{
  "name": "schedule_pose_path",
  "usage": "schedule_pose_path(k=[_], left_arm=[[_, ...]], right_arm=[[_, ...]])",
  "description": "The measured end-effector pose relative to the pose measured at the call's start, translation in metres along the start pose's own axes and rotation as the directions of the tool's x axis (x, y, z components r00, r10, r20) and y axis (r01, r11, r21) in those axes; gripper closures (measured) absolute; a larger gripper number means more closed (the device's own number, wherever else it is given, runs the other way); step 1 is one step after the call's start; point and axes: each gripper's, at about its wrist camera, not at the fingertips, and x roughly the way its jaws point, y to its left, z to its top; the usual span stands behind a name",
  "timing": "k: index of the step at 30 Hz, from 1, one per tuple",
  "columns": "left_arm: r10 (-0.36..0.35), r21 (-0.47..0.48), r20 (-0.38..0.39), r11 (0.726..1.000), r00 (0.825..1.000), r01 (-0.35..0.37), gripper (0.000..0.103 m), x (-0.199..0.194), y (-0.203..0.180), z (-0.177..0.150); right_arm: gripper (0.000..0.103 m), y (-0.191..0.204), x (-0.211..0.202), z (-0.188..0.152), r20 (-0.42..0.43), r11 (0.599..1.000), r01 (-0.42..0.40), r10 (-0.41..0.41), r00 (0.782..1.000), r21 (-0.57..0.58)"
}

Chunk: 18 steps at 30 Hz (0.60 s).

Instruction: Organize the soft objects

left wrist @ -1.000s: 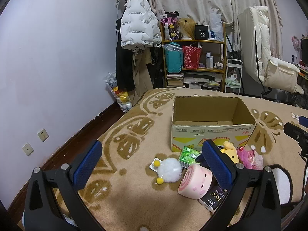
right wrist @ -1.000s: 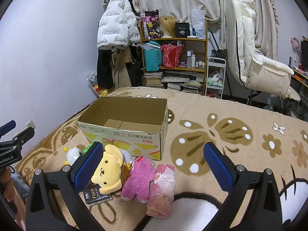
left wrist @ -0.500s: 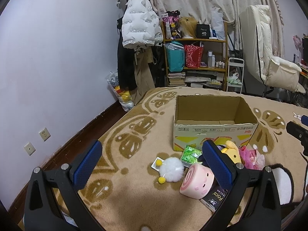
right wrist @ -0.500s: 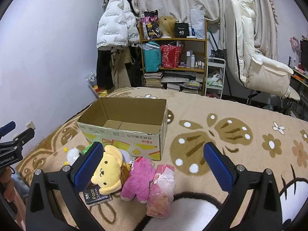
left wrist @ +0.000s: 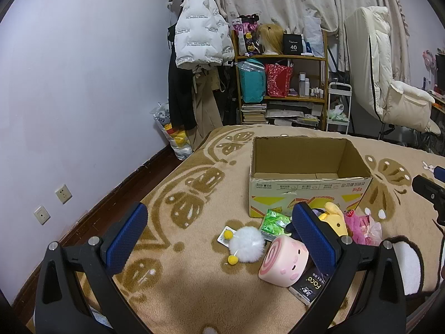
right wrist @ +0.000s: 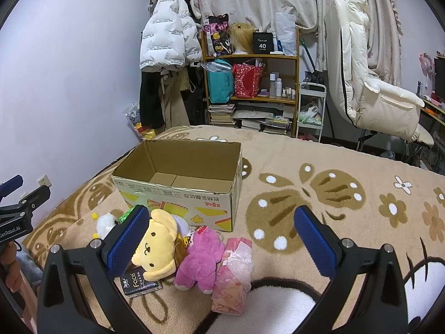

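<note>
An open empty cardboard box (left wrist: 306, 183) (right wrist: 178, 192) stands on the beige patterned blanket. In front of it lie soft things: a white pom-pom toy (left wrist: 249, 243) (right wrist: 105, 224), a pink roll-shaped plush (left wrist: 283, 261), a green tissue pack (left wrist: 274, 222), a yellow dog plush (right wrist: 157, 246) (left wrist: 335, 218), a pink bear plush (right wrist: 201, 257) (left wrist: 354, 226), a pink tissue pack (right wrist: 233, 272) and a black "Face" pack (right wrist: 139, 281) (left wrist: 310, 289). My left gripper (left wrist: 219, 240) is open and empty above the pom-pom. My right gripper (right wrist: 219, 239) is open and empty above the pink bear.
A wooden shelf (right wrist: 250, 83) with bags and books, hanging coats (right wrist: 167, 55) and a white chair (right wrist: 370, 89) stand behind the bed. The bed's left edge drops to a dark floor (left wrist: 116, 194) by the wall.
The left wrist view has shifted slightly; the objects sit a little lower and to the right. The right gripper has barely moved. Both stay open.
</note>
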Motion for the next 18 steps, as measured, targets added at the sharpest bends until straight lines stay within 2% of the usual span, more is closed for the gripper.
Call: schedule_pose_path(k=[14,18], left_arm=[[-0.005,0.004,-0.022,1.0,1.0,0.005,0.0,0.001,-0.003,-0.002],[0.006,0.035,-0.042,0.999,0.999,-0.005,0.0,0.002,-0.008,-0.001]], right_arm=[[0.0,-0.001,0.001,0.002,-0.003,1.0,0.003,-0.003,1.0,0.0],[0.0,-0.005,0.008,-0.01,-0.021,1.0,0.005,-0.005,1.0,0.008]])
